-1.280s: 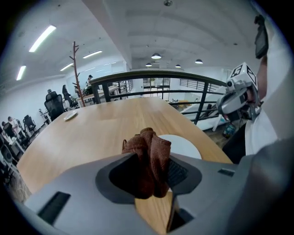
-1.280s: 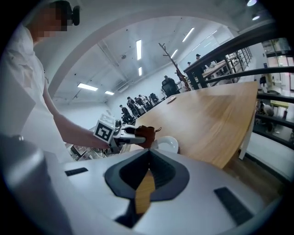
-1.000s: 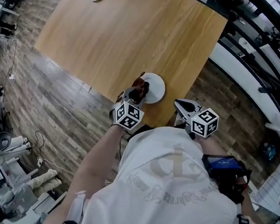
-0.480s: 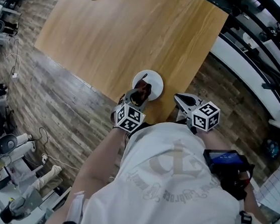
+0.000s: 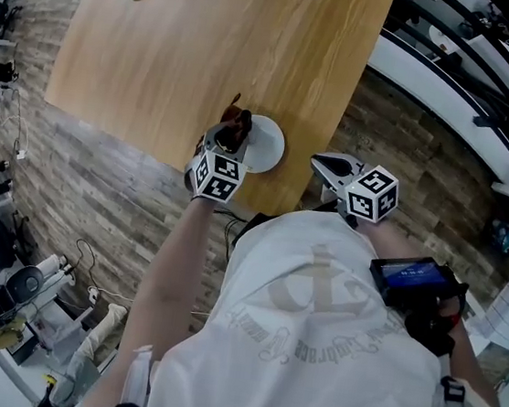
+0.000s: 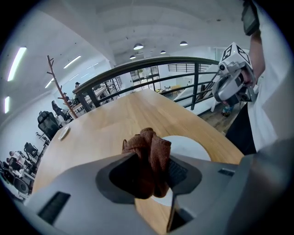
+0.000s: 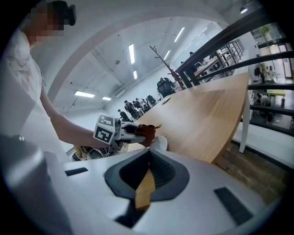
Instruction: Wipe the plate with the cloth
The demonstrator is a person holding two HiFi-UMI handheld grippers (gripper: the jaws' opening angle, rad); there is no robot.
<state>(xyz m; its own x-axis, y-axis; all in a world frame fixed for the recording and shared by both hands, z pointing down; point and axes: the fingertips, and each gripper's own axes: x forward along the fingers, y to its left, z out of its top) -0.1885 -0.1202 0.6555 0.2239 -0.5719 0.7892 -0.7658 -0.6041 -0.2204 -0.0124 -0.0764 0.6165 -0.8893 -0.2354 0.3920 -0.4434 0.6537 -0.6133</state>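
The plate (image 5: 266, 144) sits at the near edge of the wooden table (image 5: 209, 45), just in front of me, white and bare as far as I can see. My left gripper (image 5: 233, 134) is clamped on the brown cloth (image 6: 149, 149), which is bunched up between the jaws with a thick wad sticking out past the tips. That wad hangs over the left part of the plate's rim. I cannot tell from any view whether it is pressing on the surface or just above it. My right gripper (image 5: 330, 170) is held off the table's corner to the right of the plate, well clear of it, with its jaws pressed together on nothing.

I judge this to be the wiping step itself, either at its start or at one end of a stroke. The next move calls for bringing the wad down flat on the plate and sweeping it across toward the right side with steady pressure. The plate lies close to the table edge and nothing braces it, so a hard push could slide it. The free right gripper could steady the rim.
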